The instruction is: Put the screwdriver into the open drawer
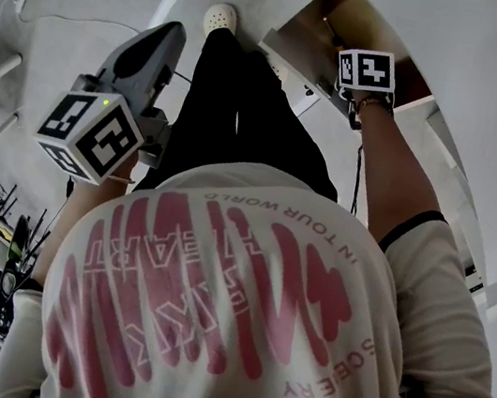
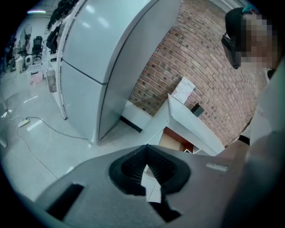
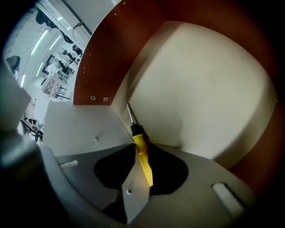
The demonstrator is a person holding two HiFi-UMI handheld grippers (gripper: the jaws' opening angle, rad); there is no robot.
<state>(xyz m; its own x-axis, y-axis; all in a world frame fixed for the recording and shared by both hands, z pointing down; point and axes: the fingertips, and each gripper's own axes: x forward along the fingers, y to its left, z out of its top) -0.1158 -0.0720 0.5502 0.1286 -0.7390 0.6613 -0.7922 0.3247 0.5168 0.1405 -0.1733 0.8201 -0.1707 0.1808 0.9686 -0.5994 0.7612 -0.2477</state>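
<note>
The screwdriver (image 3: 143, 160) has a yellow handle and a thin metal shaft. It points tip-down at the corner where the pale floor (image 3: 200, 89) of the open drawer meets its front wall. My right gripper (image 3: 140, 144) hangs steeply over the drawer, shut on the handle. In the head view its marker cube (image 1: 366, 71) covers the jaws above the open drawer (image 1: 308, 23). My left gripper (image 1: 168, 36) is held out over the floor, away from the drawer, shut with nothing in it (image 2: 147, 149).
The drawer's red-brown side wall (image 3: 102, 67) rises at the left. A person's dark trouser legs (image 1: 236, 105) and a white shoe (image 1: 220, 17) stand beside the drawer. A tall white cabinet (image 2: 102, 58), a brick wall (image 2: 200, 58) and a floor cable (image 2: 44, 127) lie beyond.
</note>
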